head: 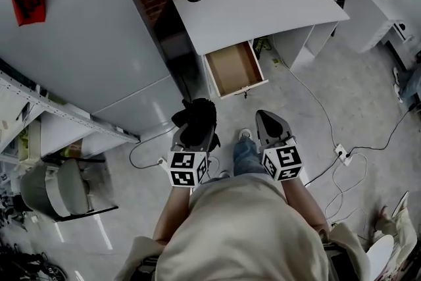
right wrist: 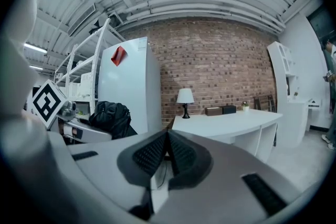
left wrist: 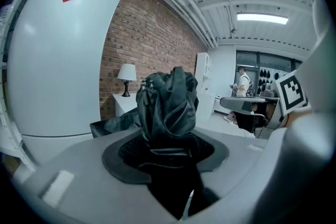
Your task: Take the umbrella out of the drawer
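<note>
Left claw point(head: 195, 135) clamped on black umbrella point(left wrist: 167, 105), drawer point(head: 234, 68) open beyond

Both arms reach forward side by side; left gripper point(head: 195, 136) clamps the umbrella point(head: 195, 116), right gripper point(head: 269, 119) jaws pressed together, empty.

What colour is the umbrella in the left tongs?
Black umbrella; clearest in the left gripper view.
</note>
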A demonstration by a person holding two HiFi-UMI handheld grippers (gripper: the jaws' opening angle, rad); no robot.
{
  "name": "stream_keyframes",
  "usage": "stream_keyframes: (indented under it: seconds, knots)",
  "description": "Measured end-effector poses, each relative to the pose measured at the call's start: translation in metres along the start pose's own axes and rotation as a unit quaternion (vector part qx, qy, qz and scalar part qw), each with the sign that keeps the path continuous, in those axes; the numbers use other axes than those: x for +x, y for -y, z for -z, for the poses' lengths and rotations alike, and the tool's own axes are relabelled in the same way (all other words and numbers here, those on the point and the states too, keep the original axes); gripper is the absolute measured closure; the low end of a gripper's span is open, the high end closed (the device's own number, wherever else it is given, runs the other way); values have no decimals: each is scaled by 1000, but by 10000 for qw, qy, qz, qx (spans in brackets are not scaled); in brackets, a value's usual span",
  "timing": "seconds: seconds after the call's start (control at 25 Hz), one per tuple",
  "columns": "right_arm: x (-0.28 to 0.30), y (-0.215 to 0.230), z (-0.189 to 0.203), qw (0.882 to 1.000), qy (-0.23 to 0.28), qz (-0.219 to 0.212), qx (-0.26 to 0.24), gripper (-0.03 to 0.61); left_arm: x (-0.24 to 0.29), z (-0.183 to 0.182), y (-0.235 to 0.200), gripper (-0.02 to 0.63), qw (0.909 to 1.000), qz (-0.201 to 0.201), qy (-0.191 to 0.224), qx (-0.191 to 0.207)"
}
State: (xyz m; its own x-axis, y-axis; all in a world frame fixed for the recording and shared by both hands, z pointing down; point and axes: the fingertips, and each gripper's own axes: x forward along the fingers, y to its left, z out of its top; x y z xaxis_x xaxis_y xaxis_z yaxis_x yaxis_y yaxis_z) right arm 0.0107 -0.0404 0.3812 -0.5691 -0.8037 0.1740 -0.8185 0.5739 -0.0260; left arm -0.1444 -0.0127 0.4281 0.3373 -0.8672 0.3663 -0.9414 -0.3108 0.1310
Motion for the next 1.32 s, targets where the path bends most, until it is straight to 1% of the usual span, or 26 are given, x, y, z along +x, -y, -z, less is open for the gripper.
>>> stream_keyframes:
  seconds: [0.16, 0.4, 0.92, 1.32]
  knots:
    - [0, -7, 1, 10000, -38, -50, -34, 577, -10, -2, -7, 405, 9999, -93, 91, -76]
    - [5, -9, 0, 9999, -99, -28, -34, 578, -13, -4, -13, 405, 9999, -113, 101, -29]
    - [11, -1, 2, 9999, -121, 13, 71, 578, 0, -12, -10, 405, 9999, -2, 117, 78]
    - [23, 14, 0, 9999, -152, 34, 19, 578, 18, -20, -10, 405, 9999, -6, 128, 91]
